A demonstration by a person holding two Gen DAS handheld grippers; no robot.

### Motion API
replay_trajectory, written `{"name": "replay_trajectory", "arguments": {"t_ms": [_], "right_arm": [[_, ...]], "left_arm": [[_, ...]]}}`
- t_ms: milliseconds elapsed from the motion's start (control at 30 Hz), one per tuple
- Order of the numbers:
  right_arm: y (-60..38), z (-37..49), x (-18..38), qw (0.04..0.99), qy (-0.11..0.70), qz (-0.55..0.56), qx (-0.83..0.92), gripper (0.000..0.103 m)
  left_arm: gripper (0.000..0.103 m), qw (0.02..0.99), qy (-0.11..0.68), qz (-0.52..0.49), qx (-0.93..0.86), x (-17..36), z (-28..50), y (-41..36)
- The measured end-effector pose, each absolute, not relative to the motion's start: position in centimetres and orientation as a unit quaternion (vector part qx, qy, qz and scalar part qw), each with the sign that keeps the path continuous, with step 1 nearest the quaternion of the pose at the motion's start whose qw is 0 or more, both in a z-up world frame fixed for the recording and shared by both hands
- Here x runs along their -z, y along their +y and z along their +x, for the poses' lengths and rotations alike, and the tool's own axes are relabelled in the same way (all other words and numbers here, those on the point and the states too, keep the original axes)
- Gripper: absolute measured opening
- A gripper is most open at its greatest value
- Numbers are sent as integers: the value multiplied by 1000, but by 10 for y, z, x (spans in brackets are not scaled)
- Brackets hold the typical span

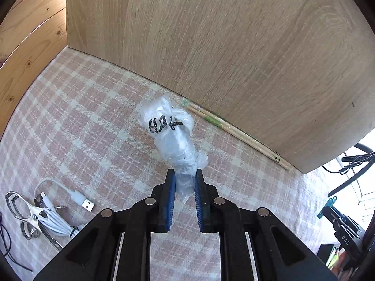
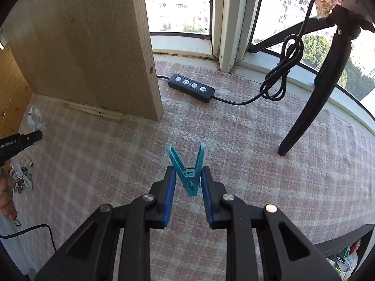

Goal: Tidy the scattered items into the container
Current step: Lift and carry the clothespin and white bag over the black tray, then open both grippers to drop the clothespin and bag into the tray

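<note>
the pink checked cloth [image 2: 257, 140] covers the whole work surface, and on it stands the tall wooden panel [image 1: 222, 46], upright like the side of a box or shelf; no container shows in either view, so you cannot yet tell where your loads should go. a black tripod leg [image 2: 311, 98] is planted on the cloth near the window, with the inline switch box [image 2: 191, 88] and its cable lying flat beside the panel's edge, out of your path.

your left gripper [image 1: 185, 182] is nearly closed, its blue pads pinching the tail of the crumpled plastic bag [image 1: 171, 128], which hangs clear of the cloth; gripping the thin twisted end makes sense, since the bulky printed part would squash and slip. the chopsticks [image 1: 234, 132] lie tucked along the panel's foot, well clear of the bag and untouched. at the left edge the white usb cable [image 1: 61, 208] is bundled with a metal clip [image 1: 25, 213], waiting too.

your right gripper [image 2: 188, 180] is closed most of the way on the teal clothes peg [image 2: 188, 171], pads pressing at its spring hinge with the handles pointing away. that grip holds the peg without squeezing it open. the peg sits above the cloth, not resting on it.
</note>
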State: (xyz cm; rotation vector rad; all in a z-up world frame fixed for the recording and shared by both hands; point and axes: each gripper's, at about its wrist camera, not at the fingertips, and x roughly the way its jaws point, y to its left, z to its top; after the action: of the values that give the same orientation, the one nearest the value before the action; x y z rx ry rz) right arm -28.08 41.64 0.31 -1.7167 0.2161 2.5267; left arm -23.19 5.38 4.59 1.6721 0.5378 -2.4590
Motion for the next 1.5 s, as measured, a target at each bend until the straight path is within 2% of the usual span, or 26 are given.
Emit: {"name": "replay_trajectory", "arguments": {"t_ms": [200,333,667,1033,1333,1400,1433,1467,1500], "right_arm": [[424,-231,-45,54,96,-528,-842,22],[434,-191,-71,74,112,-509,-850,22],[508,-87,-106,142,137,-481,-854,22],[625,9,-115,223,169,-483,-829,22],[680,42,-109,246,184,-491,-815,22],[685,45,-108,245,189,-492,-814,23],[686,45,-107,245,192,-493,-813,29],[688,46,-108,245,193,-493,-813,34],[687,47,-109,244,192,-489,-815,42]], "left_arm": [[14,14,154,535,830,-88,-193,104],[14,-27,136,522,841,-115,-196,118],[14,-153,78,504,846,-162,-131,259],[14,-279,23,519,808,-162,-71,439],[14,-321,-10,529,786,-159,-42,507],[20,-329,-14,535,778,-158,-40,515],[24,-329,-16,539,776,-158,-40,517],[37,-329,-17,539,775,-158,-39,518],[44,-331,-18,536,776,-159,-39,519]]}}
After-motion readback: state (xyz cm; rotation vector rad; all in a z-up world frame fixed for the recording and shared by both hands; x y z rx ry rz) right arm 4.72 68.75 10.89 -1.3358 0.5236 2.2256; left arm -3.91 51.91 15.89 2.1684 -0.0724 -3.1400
